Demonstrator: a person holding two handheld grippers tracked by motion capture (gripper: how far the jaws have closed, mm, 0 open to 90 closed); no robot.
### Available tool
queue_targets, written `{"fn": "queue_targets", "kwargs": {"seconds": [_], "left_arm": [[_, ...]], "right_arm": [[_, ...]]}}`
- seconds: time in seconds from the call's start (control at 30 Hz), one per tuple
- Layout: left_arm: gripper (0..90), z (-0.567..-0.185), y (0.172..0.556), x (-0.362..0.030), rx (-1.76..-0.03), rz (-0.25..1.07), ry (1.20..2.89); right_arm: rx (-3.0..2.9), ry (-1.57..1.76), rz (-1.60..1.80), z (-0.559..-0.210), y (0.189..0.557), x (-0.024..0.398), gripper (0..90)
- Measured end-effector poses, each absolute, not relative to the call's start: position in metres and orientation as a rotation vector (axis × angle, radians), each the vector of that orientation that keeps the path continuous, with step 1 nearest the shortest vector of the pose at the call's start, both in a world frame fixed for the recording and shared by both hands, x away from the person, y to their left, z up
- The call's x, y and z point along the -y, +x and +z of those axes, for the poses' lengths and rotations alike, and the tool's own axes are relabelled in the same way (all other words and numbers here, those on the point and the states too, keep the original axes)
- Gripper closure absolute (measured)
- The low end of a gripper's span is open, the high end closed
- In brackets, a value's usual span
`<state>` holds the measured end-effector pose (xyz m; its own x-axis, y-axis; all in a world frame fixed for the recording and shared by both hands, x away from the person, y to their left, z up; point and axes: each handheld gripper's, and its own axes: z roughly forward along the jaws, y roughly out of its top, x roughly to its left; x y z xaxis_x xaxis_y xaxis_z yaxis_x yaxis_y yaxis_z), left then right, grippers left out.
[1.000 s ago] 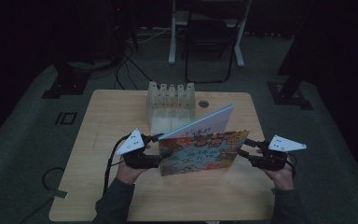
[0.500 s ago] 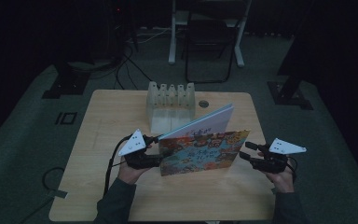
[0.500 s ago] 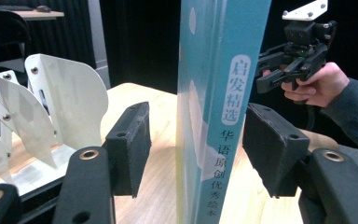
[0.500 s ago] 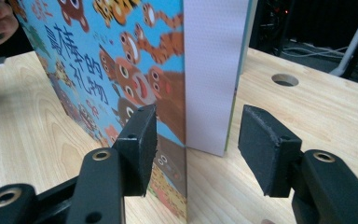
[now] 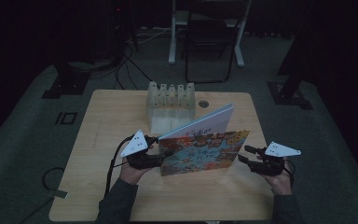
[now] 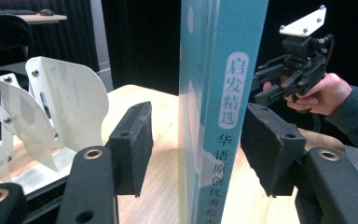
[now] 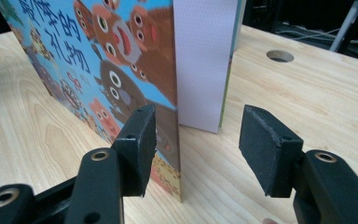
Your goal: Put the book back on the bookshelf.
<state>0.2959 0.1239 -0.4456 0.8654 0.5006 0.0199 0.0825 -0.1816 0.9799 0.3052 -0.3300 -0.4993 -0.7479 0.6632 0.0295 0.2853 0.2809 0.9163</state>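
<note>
**Picture book stood on edge between two claws: inspection note**

The picture book point(image 5: 205, 151) stood upright on the bench point(image 5: 121, 112), partly open, just in front of the white slotted rack point(image 5: 170, 105). The left claw point(image 5: 161, 154) was at the spine end. In the left gripper view the spine sat between its pads with a clear gap on one side; the jaws had just been closing, but were not yet pressing on the book. The right claw point(image 5: 244, 156) stood spread beside the open edge. In the right gripper view the front cover's edge lay close against one pad point(image 7: 140, 144), though whether they touched I could not tell.

Risks noted, as a judgement:
- With neither claw pinching it, the book rested on its own fanned covers. A nudge from either pad could tip it flat or slide it.
- A closing on the front cover alone could swing the covers apart and let the pages sag.
- A fall backward could strike the rack.

Writing legible: on the teal spine point(image 6: 223, 107), "启发精选" in a white oval, then "华语原创优秀绘本", the last characters cut off. The cover point(image 7: 98, 70) read, in part, "的礼物".
</note>
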Motion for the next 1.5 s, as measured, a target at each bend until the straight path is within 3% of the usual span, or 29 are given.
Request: {"fn": "queue_targets", "kwargs": {"seconds": [0.37, 1.5], "left_arm": [[48.8, -0.449, 0.298, -0.119, -0.438, 0.376, 1.724], [48.9, -0.466, 0.311, -0.095, -0.415, 0.318, 1.685]], "right_arm": [[-2.209, 0.892, 1.437, -0.512, 0.304, 0.329, 44.6], [-2.243, 0.953, 1.378, -0.533, 0.304, 0.329, 42.1]]}}
